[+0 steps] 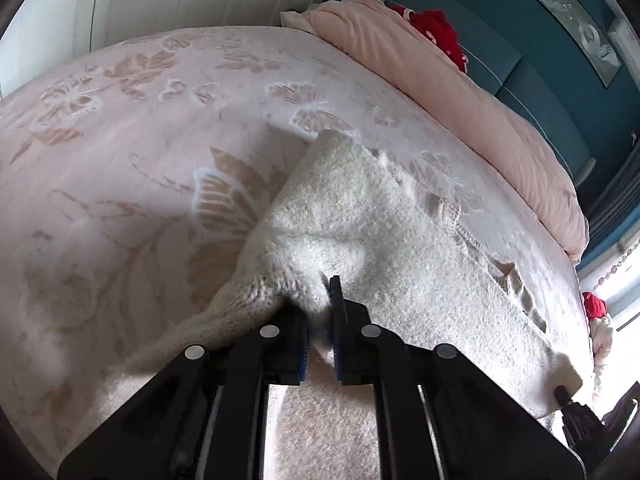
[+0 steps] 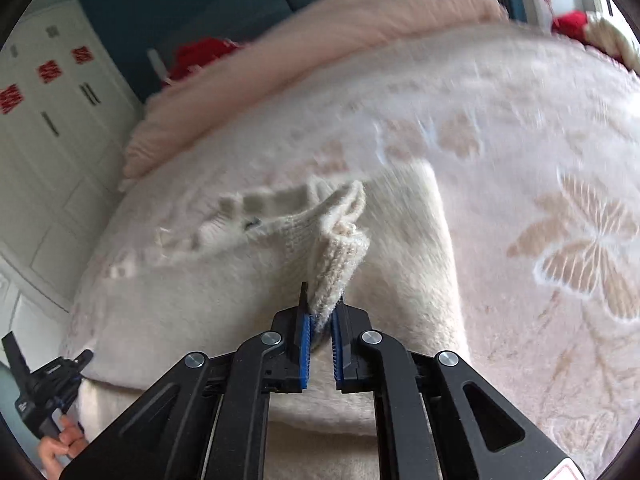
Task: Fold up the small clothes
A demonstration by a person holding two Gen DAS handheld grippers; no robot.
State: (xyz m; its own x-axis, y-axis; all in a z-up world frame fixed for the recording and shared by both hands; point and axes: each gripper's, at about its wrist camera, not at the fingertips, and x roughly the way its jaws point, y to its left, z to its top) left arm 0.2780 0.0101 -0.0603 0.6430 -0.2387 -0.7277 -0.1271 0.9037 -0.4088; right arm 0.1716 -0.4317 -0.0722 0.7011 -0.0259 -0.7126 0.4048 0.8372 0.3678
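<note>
A cream knitted sweater lies spread on a pink bedspread with butterfly patterns. My left gripper is shut on a bunched edge of the sweater and lifts it a little off the bed. In the right wrist view the same sweater lies across the bed, and my right gripper is shut on a ribbed cuff or hem that stands up from the fingers. The left gripper also shows in the right wrist view at the lower left, at the sweater's edge. The right gripper shows in the left wrist view at the lower right.
A pink folded duvet lies along the far side of the bed, with a red item behind it against a teal headboard. White wardrobe doors stand beside the bed. Another red and white item sits at the bed's far corner.
</note>
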